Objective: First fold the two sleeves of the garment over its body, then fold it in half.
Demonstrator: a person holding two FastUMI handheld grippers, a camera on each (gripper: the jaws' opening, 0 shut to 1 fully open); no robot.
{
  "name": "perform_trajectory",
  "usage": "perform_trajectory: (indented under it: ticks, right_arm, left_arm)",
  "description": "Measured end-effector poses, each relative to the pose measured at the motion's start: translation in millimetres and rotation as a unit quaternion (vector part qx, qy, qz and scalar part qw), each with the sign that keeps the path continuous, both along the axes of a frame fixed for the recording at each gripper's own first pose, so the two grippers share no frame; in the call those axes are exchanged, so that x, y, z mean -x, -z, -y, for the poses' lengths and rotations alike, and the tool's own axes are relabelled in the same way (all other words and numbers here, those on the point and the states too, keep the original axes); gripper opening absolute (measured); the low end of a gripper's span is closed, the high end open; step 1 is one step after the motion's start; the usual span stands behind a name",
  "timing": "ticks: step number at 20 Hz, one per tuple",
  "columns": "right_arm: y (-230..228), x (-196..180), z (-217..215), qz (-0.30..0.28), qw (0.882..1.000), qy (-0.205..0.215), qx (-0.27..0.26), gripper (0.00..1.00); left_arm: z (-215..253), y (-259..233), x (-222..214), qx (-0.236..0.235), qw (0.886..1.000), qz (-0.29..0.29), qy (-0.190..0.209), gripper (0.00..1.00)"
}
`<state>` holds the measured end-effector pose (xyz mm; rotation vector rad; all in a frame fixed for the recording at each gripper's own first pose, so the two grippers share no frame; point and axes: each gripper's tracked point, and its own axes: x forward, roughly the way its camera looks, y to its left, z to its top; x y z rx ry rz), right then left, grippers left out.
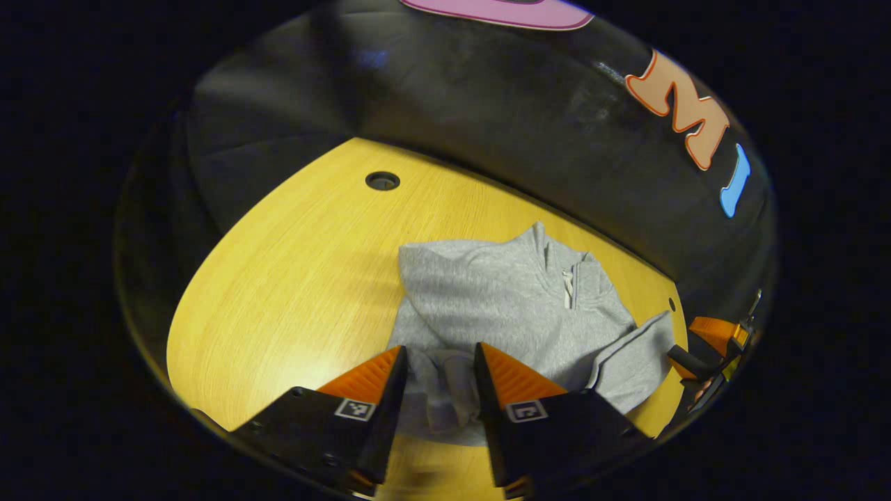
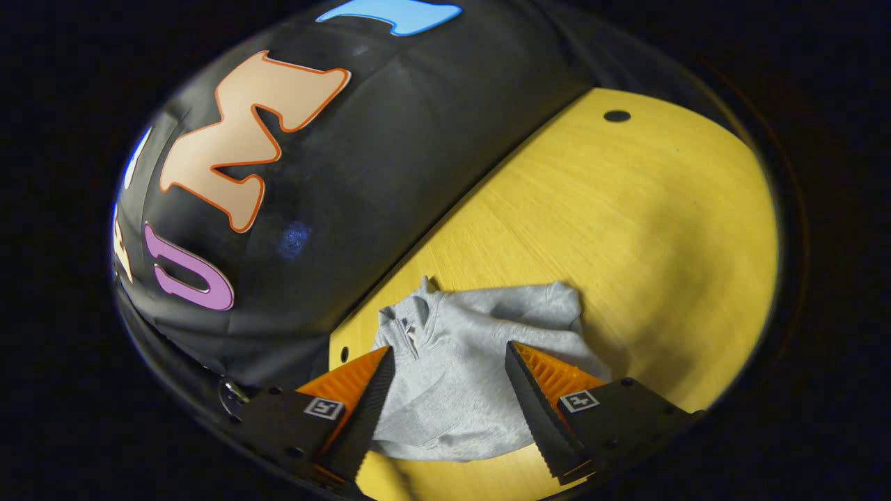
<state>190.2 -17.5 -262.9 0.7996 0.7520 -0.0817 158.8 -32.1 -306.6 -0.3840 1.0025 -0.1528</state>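
Left gripper [image 1: 440, 358] jaws spread, a bunched sleeve [image 1: 445, 390] between the fingers, contact unclear; right gripper [image 2: 449, 362] spread wider over the grey sweatshirt [image 2: 459, 369], gripping nothing. Sweatshirt lies near the wooden table's [image 1: 299, 278] back edge by the black wall [image 1: 487, 104], collar toward wall. Bare tabletop stretches beyond it; no readable labels.

Yellow wood-grain table [image 1: 292, 278], with a round cable hole [image 1: 382, 181] up around 11 o'clock in the left gripper view. A gray zip-neck sweatshirt [image 1: 501, 299] lies rumpled on it, collar toward the black back wall.
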Motion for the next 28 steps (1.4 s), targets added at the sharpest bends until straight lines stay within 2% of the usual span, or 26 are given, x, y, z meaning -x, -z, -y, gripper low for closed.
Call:
perform_trajectory:
  ticks: [1,2,3,5,7,11,15,17,20,21,23,24,26,28]
  right_arm:
    - [-10.5,-1.0,2.0,0.011,1.000,0.000,0.009,0.93]
    - [-18.4,-0.9,4.6,0.022,1.000,-0.001,0.019,0.98]
    - [-24.7,-0.2,7.2,0.034,0.999,-0.001,0.034,0.98]
    - [-41.0,3.8,13.3,0.064,0.995,-0.008,0.076,0.98]
    - [-63.6,11.9,16.9,0.102,0.987,-0.018,0.127,0.98]
    - [-109.4,34.2,16.4,0.177,0.958,-0.032,0.225,0.98]
    - [-146.4,60.0,15.4,0.235,0.929,-0.034,0.284,0.98]
    - [-162.4,75.0,15.4,0.262,0.911,-0.031,0.316,0.98]
    - [-170.9,95.3,9.9,0.290,0.884,-0.042,0.364,0.98]
    - [-172.0,98.5,7.4,0.296,0.879,-0.046,0.371,0.95]
    - [-170.8,102.4,0.9,0.304,0.875,-0.050,0.375,0.96]
    - [-170.4,104.2,-0.6,0.304,0.875,-0.052,0.373,0.98]
    - [-167.5,102.9,-4.8,0.300,0.880,-0.053,0.365,0.96]
    - [-171.5,99.8,-2.5,0.304,0.877,-0.045,0.368,0.98]
  left_arm:
    - [-5.1,-5.8,-5.7,-0.012,1.000,0.016,-0.001,0.73]
    - [-10.6,-13.2,-11.1,-0.025,0.999,0.036,-0.005,0.89]
    - [-15.6,-23.8,-16.0,-0.034,0.998,0.056,-0.012,0.96]
    - [-24.6,-48.9,-25.3,-0.047,0.993,0.101,-0.026,0.97]
    - [-32.6,-77.2,-28.8,-0.064,0.986,0.150,-0.032,0.96]
    - [-45.1,-141.4,-20.6,-0.122,0.961,0.247,-0.028,0.96]
    - [-39.1,-187.4,4.8,-0.159,0.937,0.312,-0.004,0.95]
    - [-33.4,-199.6,20.6,-0.163,0.932,0.325,0.002,0.95]
    - [-30.6,-213.9,43.7,-0.158,0.929,0.334,-0.010,0.94]
    - [-30.3,-218.3,48.2,-0.158,0.928,0.337,-0.016,0.94]
    - [-26.0,-221.8,53.5,-0.155,0.927,0.341,-0.018,0.94]
    - [-25.2,-222.3,57.3,-0.154,0.927,0.341,-0.014,0.94]
    - [-27.0,-221.8,59.2,-0.158,0.928,0.338,-0.014,0.94]
    - [-27.9,-222.7,58.0,-0.157,0.927,0.340,-0.016,0.94]
